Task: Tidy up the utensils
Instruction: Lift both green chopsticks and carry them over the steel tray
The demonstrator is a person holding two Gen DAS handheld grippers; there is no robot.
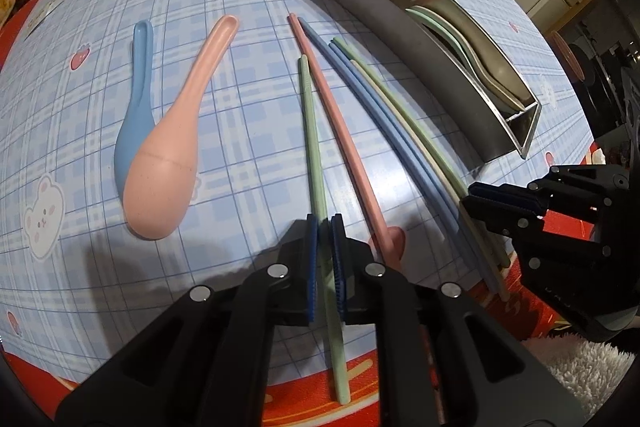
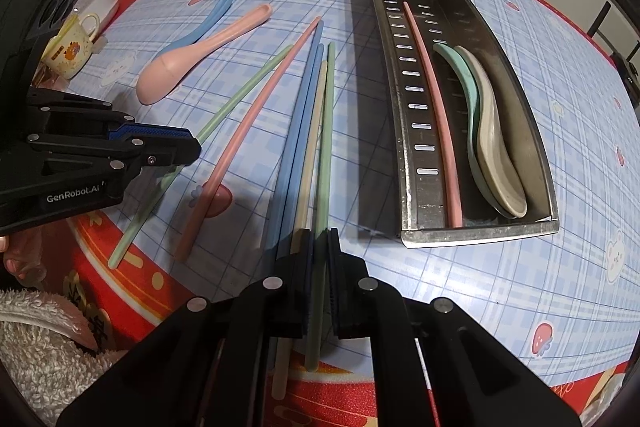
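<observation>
On the table our left gripper [image 1: 325,227] and right gripper [image 2: 319,239] each pinch one green chopstick [image 1: 310,115] near its end; both seem light, stiff, slippery.

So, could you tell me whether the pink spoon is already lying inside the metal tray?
No, the pink spoon lies on the tablecloth left of the metal tray, beside the blue spoon.

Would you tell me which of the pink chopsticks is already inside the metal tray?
The pink chopstick lying along the slotted side of the metal tray; the other pink chopstick lies on the tablecloth.
</observation>
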